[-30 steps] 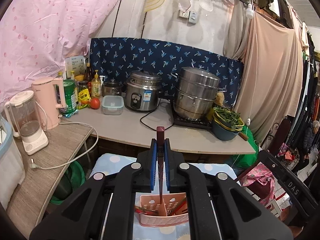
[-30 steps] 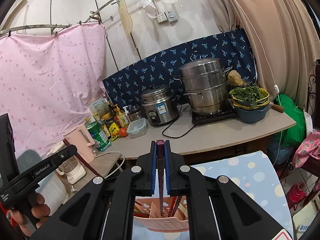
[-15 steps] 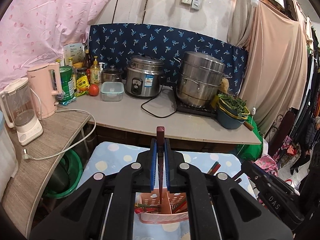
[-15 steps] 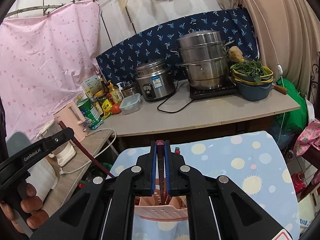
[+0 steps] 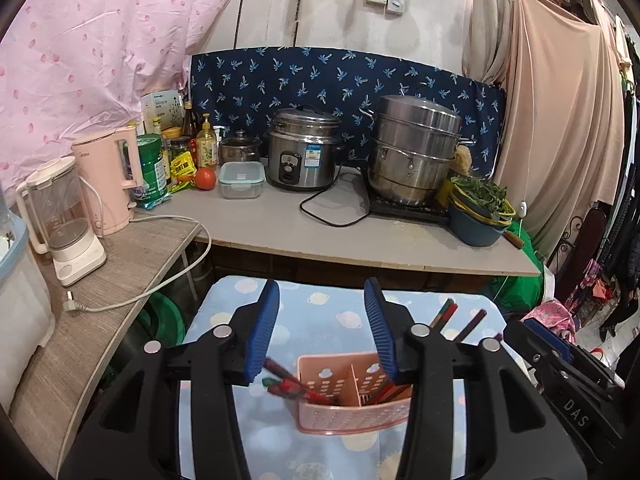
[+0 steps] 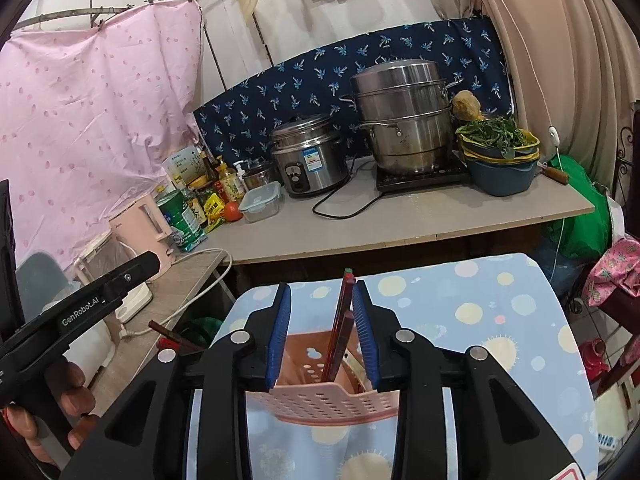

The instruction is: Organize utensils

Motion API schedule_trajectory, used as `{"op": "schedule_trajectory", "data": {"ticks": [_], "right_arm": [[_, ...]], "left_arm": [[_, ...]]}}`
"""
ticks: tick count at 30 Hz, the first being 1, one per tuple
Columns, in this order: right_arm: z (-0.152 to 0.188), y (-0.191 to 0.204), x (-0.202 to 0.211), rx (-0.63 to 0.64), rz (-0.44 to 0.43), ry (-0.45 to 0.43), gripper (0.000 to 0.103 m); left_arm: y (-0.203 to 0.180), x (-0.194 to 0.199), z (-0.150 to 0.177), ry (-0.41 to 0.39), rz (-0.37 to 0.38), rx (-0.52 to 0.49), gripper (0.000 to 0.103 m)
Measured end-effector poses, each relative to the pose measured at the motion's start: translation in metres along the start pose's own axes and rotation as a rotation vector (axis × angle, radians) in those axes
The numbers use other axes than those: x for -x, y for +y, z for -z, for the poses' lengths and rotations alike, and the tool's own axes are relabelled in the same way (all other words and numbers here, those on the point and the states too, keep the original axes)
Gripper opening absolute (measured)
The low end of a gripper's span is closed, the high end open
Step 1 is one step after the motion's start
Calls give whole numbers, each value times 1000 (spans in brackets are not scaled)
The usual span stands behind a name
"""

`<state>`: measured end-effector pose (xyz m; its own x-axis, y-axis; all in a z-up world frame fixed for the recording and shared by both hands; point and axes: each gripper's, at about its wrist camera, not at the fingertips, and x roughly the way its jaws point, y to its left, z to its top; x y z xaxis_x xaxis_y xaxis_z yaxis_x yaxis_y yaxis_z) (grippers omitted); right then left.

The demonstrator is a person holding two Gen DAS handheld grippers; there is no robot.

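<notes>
A pink perforated utensil holder [image 5: 352,404] with a middle divider stands on a small table with a blue dotted cloth [image 5: 320,316]. It also shows in the right wrist view [image 6: 332,396]. My left gripper [image 5: 322,336] is open and empty just above the holder. Dark red chopsticks [image 5: 296,382] lean out of its left compartment, others [image 5: 444,314] stick up at the right. My right gripper [image 6: 320,334] is open above the holder, with red chopsticks [image 6: 340,328] standing loose between its fingers, their lower ends in the holder.
Behind the table runs a grey counter [image 5: 280,224] with a rice cooker [image 5: 302,148], a steel steamer pot [image 5: 414,148], a bowl of greens [image 5: 478,208], a lidded box and bottles. A kettle [image 5: 110,176] and blender stand on the wooden shelf at left.
Both grippers were shut on a dark red chopstick each; both have opened and the chopsticks now rest in the pink holder.
</notes>
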<state>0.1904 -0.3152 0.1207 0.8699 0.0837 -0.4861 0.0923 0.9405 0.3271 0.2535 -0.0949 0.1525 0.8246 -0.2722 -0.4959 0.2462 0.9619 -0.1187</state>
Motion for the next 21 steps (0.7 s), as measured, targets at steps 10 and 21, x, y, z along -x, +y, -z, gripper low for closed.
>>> {"op": "schedule_trajectory", "data": {"ticks": [10, 21], "right_arm": [[41, 3, 23, 41, 27, 61, 40], [85, 11, 43, 81, 67, 115, 43]], "left_arm": [[-4, 19, 41, 53, -55, -42, 52], [-2, 35, 82, 110, -84, -48, 60]]}}
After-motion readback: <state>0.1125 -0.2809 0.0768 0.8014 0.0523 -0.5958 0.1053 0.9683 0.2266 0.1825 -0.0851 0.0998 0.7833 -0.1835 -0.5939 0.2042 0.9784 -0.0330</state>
